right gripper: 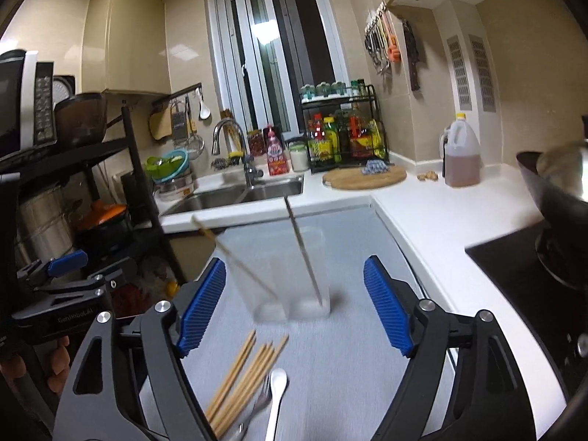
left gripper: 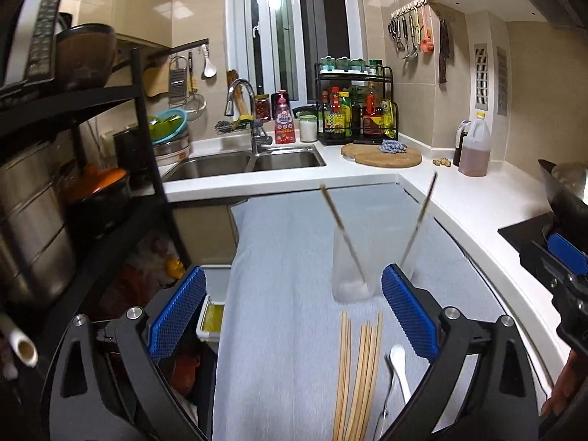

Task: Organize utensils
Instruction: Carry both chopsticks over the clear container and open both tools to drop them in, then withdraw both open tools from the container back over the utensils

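Clear holder (right gripper: 290,275): upright on grey mat (right gripper: 349,367) on the counter (right gripper: 441,213), 2 chopsticks (right gripper: 303,253) leaning inside. Loose chopsticks (right gripper: 242,378), fork (right gripper: 257,404), white spoon (right gripper: 276,393): flat before it. Left gripper (left gripper: 290,316), right gripper (right gripper: 294,308): both spread wide, empty.

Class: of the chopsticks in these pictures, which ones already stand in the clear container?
The two chopsticks leaning apart in the clear container; the bundle lies flat on the grey cloth.
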A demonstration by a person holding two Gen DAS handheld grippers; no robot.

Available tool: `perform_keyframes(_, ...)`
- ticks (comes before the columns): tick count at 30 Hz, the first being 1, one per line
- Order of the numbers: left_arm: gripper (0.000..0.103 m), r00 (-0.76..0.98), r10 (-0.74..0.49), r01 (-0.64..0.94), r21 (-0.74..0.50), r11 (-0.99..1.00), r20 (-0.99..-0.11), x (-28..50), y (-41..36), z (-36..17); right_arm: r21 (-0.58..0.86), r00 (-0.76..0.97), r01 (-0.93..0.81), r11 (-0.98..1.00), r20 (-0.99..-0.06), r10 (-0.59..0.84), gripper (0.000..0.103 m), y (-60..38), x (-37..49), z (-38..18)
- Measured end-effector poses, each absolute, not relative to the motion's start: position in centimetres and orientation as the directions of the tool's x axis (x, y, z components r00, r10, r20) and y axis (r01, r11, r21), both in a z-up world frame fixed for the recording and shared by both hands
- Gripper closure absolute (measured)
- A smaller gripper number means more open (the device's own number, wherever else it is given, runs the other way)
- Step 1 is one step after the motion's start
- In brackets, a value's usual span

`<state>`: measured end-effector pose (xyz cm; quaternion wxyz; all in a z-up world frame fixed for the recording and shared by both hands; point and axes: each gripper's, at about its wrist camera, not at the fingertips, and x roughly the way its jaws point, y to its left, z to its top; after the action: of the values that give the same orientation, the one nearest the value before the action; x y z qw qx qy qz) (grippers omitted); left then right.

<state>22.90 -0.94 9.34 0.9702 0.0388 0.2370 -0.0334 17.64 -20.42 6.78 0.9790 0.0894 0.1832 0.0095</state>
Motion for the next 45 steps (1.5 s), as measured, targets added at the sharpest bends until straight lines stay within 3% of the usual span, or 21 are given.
perform_keyframes(13, 0.009, 0.860, -0.021, 0.052, 0.046, 0.998, -0.510, 12.1, 0.7, 3.0, 0.147, 0.911, 0.006, 0.989, -0.408, 0.055, 0.024, -17.3, 6.6, 1.3)
perform_keyframes(22, 0.009, 0.854, -0.014, 0.039, 0.037, 0.999, -0.521, 7.6, 1.1, 1.3, 0.115, 0.911, 0.020, 0.993, -0.412, 0.030, 0.024, -16.7, 2.7, 0.0)
perform_keyframes(45, 0.009, 0.858, -0.011, 0.021, 0.012, 1.000, -0.513, 4.7, 1.4, 0.9, 0.099, 0.902, 0.024, 0.995, -0.430, 0.021, 0.024, -16.7, 0.6, -0.6)
